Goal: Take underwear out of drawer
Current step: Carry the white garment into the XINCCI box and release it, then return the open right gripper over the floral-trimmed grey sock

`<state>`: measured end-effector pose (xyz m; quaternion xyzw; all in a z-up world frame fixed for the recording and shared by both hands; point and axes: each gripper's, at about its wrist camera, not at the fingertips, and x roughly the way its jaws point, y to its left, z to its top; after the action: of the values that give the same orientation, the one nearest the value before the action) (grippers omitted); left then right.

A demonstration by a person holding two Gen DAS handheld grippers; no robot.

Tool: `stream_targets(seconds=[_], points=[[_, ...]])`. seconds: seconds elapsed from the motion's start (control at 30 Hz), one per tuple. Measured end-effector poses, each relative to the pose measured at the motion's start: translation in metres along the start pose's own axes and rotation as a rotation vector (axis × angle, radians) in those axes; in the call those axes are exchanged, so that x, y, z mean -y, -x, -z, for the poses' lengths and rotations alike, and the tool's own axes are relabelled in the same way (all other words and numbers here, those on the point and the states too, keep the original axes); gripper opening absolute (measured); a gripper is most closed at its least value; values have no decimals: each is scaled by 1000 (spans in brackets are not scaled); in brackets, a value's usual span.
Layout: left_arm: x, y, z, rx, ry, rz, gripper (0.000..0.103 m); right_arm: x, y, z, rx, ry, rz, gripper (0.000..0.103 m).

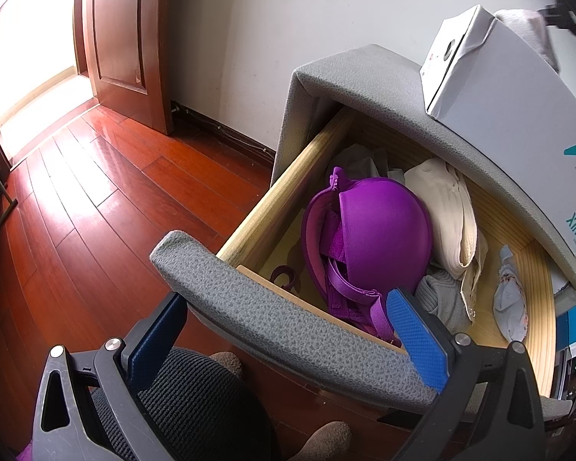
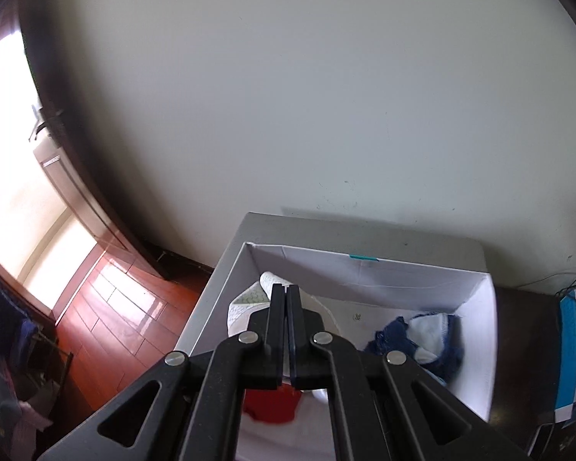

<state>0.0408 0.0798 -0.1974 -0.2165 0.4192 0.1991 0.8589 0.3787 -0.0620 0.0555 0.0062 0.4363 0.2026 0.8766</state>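
Observation:
The wooden drawer [image 1: 288,188] is pulled out of a grey nightstand [image 1: 372,84]. A purple bra [image 1: 380,238] lies in it with cream underwear [image 1: 449,207], a grey garment [image 1: 441,299] and a pale piece [image 1: 510,303]. My left gripper [image 1: 288,330] is open, its fingers either side of the grey drawer front [image 1: 288,326]. My right gripper [image 2: 287,299] is shut on a white garment [image 2: 249,303] and holds it over the white box [image 2: 476,307] on the nightstand top.
The white box [image 1: 518,107] holds a navy and white garment [image 2: 422,338] and a red one [image 2: 272,403]. A red wood floor [image 1: 96,199] and a wooden door [image 1: 123,38] are at the left. A black mesh chair [image 1: 196,403] is below the left gripper.

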Motion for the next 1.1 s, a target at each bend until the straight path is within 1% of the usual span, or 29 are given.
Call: stream_targets(seconds=[0.1,0.2,0.27,0.33,0.4,0.47,0.53,0.57,0.6,0.67,0.7,0.73,0.77,0.8,0.83,0.87,0.9,0.93,0.97,1.0,1.03,1.1], points=[[0,0,0,1,0,0,103,0,-27,-2,-24,-12,13,1],[0,0,0,0,1,0,103,-5,-44,1,-36,-6,37,1],[0,0,0,0,0,0,103,-5,-57,5,-57,-8,30,1],[0,0,0,1,0,0,103,-7,-66,10,-75,-2,45,1],[0,0,0,0,0,0,103,-4,-70,14,-85,-19,32,1],[0,0,0,0,0,0,103,-1,-65,18,-72,-37,11,1],[0,0,0,1,1,0,103,4,-47,24,-35,-48,-26,1],[0,0,0,0,0,0,103,8,-34,28,-9,-58,-49,1],[0,0,0,0,0,0,103,13,-12,37,40,-69,-99,2],[0,0,0,2,1,0,103,20,26,60,101,-73,-182,4],[0,0,0,1,1,0,103,23,40,72,118,-71,-210,6],[0,0,0,1,0,0,103,27,62,93,141,-63,-247,8],[0,0,0,2,0,0,103,31,78,113,155,-53,-267,15],[0,0,0,3,0,0,103,35,93,136,159,-37,-275,19],[0,0,0,2,1,0,103,40,107,165,154,-20,-261,26],[0,0,0,2,1,0,103,45,114,187,145,-12,-237,36],[0,0,0,2,1,0,103,51,120,211,124,-4,-202,41],[0,-1,0,1,1,0,103,59,121,242,93,0,-140,51],[0,0,0,2,1,0,103,66,118,263,71,-9,-93,55],[0,0,0,3,1,0,103,73,114,277,51,-21,-65,55],[0,0,0,2,1,0,103,85,101,297,-9,-45,-9,55],[0,0,0,3,-1,0,103,101,81,316,-67,-79,36,55]])
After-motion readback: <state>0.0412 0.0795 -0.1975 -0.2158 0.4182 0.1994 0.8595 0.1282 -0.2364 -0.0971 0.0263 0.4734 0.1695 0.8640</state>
